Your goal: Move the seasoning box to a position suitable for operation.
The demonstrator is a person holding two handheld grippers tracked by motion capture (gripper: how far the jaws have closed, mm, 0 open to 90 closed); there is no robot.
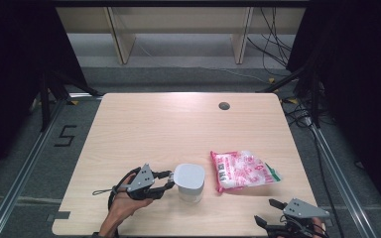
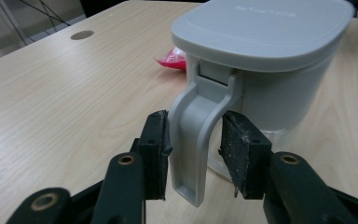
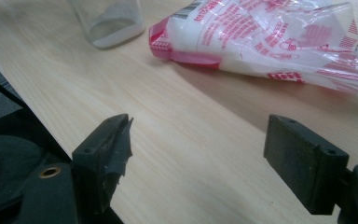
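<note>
A clear container with a grey lid (image 1: 189, 179) stands near the table's front, left of centre. Its grey handle (image 2: 193, 135) hangs down the side that faces my left gripper (image 1: 170, 180). The jaws of that gripper (image 2: 193, 128) are pressed on the handle from both sides. To the container's right lies a red-and-white plastic bag (image 1: 243, 171) of white grains, flat on the table. My right gripper (image 1: 269, 211) is open at the front right corner, a short way in front of the bag (image 3: 270, 37), with nothing between its jaws (image 3: 198, 135).
The light wooden table (image 1: 154, 129) has a round cable hole (image 1: 223, 105) at the back right. The container's clear base (image 3: 109, 21) holds a thin layer of white grains. Shelving legs and cables are on the floor beyond the table.
</note>
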